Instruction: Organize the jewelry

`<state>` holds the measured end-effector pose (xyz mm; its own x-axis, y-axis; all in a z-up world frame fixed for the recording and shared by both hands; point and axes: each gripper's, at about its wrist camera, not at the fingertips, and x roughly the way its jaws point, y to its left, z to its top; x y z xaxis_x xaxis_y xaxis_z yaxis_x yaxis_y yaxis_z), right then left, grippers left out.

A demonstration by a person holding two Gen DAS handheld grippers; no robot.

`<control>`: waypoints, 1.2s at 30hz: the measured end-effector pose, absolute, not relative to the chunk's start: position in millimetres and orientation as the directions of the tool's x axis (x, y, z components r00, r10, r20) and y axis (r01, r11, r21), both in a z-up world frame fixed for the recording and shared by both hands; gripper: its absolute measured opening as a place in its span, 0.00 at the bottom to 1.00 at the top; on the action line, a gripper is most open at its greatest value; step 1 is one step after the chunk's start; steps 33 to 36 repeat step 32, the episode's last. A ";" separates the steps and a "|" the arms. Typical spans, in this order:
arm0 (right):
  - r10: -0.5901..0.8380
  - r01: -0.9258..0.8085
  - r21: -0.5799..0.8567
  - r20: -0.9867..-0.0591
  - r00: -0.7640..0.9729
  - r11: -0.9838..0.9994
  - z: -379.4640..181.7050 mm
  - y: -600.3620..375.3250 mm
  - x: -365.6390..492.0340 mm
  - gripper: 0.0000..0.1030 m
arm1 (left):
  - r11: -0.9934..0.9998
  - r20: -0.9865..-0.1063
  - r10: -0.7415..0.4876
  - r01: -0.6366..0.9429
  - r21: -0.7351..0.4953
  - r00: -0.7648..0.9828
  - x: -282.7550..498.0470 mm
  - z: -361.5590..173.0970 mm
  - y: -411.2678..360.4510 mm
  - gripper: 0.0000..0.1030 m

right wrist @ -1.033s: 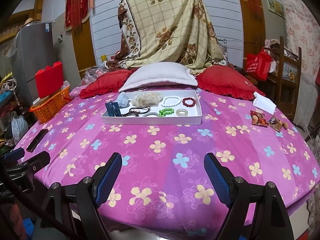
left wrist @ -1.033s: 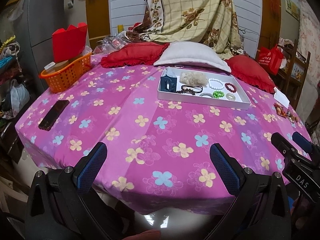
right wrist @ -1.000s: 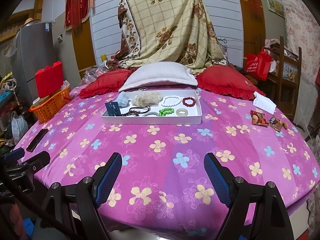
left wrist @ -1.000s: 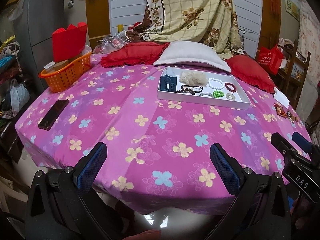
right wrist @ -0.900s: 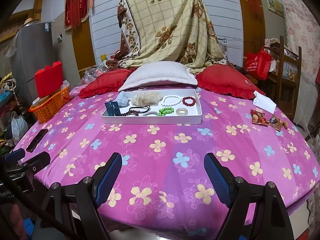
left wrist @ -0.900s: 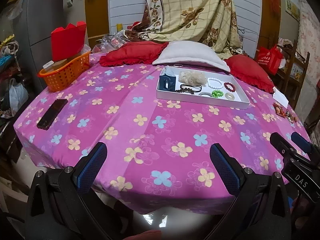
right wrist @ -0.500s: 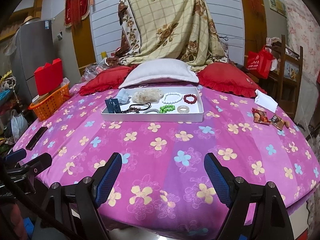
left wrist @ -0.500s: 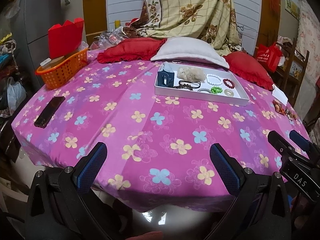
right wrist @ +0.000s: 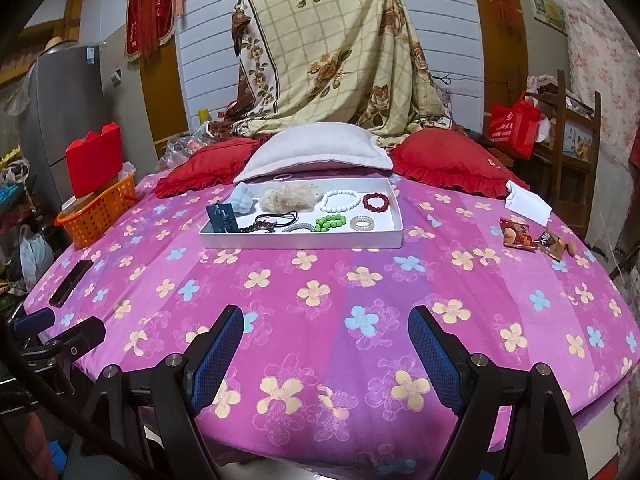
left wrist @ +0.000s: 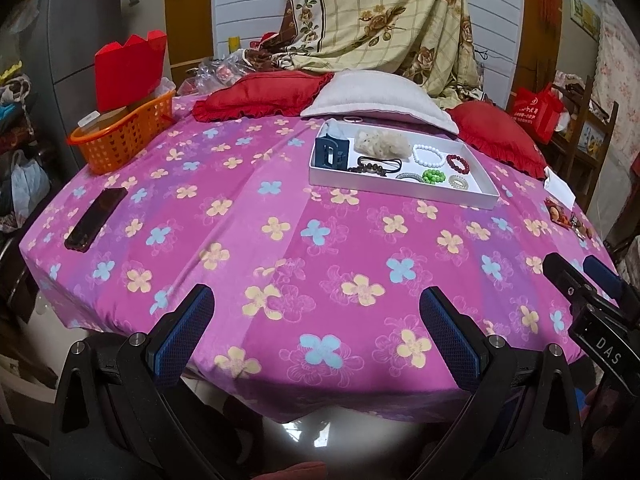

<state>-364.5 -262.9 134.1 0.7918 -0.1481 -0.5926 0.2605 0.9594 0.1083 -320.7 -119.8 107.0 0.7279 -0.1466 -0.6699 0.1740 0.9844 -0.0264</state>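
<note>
A white tray [left wrist: 400,192] [right wrist: 300,240] sits on the far middle of the pink flowered table. In it lie a white bead bracelet [right wrist: 341,200], a red bead bracelet [right wrist: 376,202], a green bead bracelet [right wrist: 330,222], a clear coil band [right wrist: 362,222], a black cord bracelet [right wrist: 276,218], a beige scrunchie [right wrist: 288,197] and a dark blue box [right wrist: 222,218]. My left gripper [left wrist: 316,328] is open and empty at the near table edge. My right gripper [right wrist: 325,346] is open and empty, also at the near edge, far from the tray.
An orange basket [left wrist: 124,136] with a red box stands at the far left. A black phone [left wrist: 96,218] lies at the left. Red and white pillows [right wrist: 316,154] lie behind the tray. Snack packets [right wrist: 520,234] and a white paper lie at the right.
Both grippers have risen a little and moved slightly forward over the table edge. Their jaws stay open. Nothing on the table has moved.
</note>
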 end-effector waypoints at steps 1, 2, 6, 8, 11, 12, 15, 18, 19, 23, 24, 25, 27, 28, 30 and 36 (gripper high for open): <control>-0.146 0.259 0.110 -0.593 0.791 0.960 134.3 -263.1 -364.5 0.80 | 0.985 -0.669 -0.145 0.173 -0.024 0.729 -320.8 107.3 -120.1 1.00; -0.146 0.259 0.110 -0.594 0.791 0.960 134.3 -263.2 -364.5 0.80 | 0.985 -0.670 -0.144 0.173 -0.023 0.729 -320.8 107.0 -120.2 1.00; -0.147 0.260 0.110 -0.591 0.793 0.959 134.7 -263.2 -364.7 0.80 | 0.985 -0.671 -0.145 0.172 -0.026 0.727 -322.0 103.8 -119.6 1.00; -0.147 0.259 0.111 -0.587 0.796 0.959 134.7 -263.8 -365.1 0.80 | 0.985 -0.670 -0.143 0.172 -0.023 0.729 -321.5 104.4 -119.4 1.00; -0.148 0.261 0.110 -0.590 0.793 0.959 133.6 -264.9 -365.2 0.83 | 0.985 -0.671 -0.143 0.173 -0.023 0.728 -321.3 104.3 -119.3 1.00; -0.149 0.262 0.110 -0.591 0.793 0.959 133.1 -265.5 -365.0 0.83 | 0.984 -0.671 -0.145 0.174 -0.024 0.727 -321.8 103.5 -119.4 1.00; -0.152 0.264 0.108 -0.591 0.792 0.958 132.5 -265.3 -365.0 0.83 | 0.984 -0.671 -0.145 0.174 -0.024 0.727 -321.7 102.2 -119.3 1.00; -0.154 0.264 0.103 -0.593 0.790 0.959 131.8 -266.1 -364.2 0.83 | 0.984 -0.675 -0.146 0.176 -0.024 0.723 -321.6 100.9 -119.7 1.00; -0.153 0.263 0.102 -0.594 0.790 0.959 131.2 -266.7 -363.1 0.83 | 0.984 -0.677 -0.147 0.176 -0.026 0.721 -320.8 98.8 -119.4 1.00; -0.146 0.252 0.097 -0.597 0.789 0.963 129.1 -267.1 -356.5 0.83 | 0.984 -0.689 -0.145 0.177 -0.024 0.710 -316.8 93.3 -120.1 1.00; -0.143 0.248 0.096 -0.599 0.788 0.964 128.6 -266.9 -354.4 0.83 | 0.984 -0.691 -0.140 0.175 -0.020 0.709 -315.5 92.1 -120.3 1.00; -0.140 0.245 0.096 -0.600 0.788 0.965 127.9 -265.8 -352.1 0.83 | 0.985 -0.693 -0.137 0.173 -0.018 0.708 -312.9 92.6 -119.8 1.00; -0.132 0.235 0.094 -0.604 0.786 0.968 125.4 -266.3 -345.9 0.84 | 0.984 -0.695 -0.138 0.175 -0.017 0.705 -307.5 92.8 -119.3 1.00; -0.131 0.233 0.092 -0.607 0.784 0.968 124.3 -265.1 -343.1 0.84 | 0.985 -0.696 -0.134 0.172 -0.016 0.705 -303.9 93.7 -118.8 1.00; -0.120 0.228 0.098 -0.621 0.775 0.969 119.2 -267.6 -335.6 0.84 | 0.986 -0.702 -0.130 0.164 -0.019 0.700 -295.8 93.8 -118.2 1.00; -0.104 0.224 0.110 -0.637 0.764 0.968 112.4 -269.1 -329.6 0.84 | 0.984 -0.709 -0.144 0.174 -0.030 0.690 -288.2 93.3 -118.6 1.00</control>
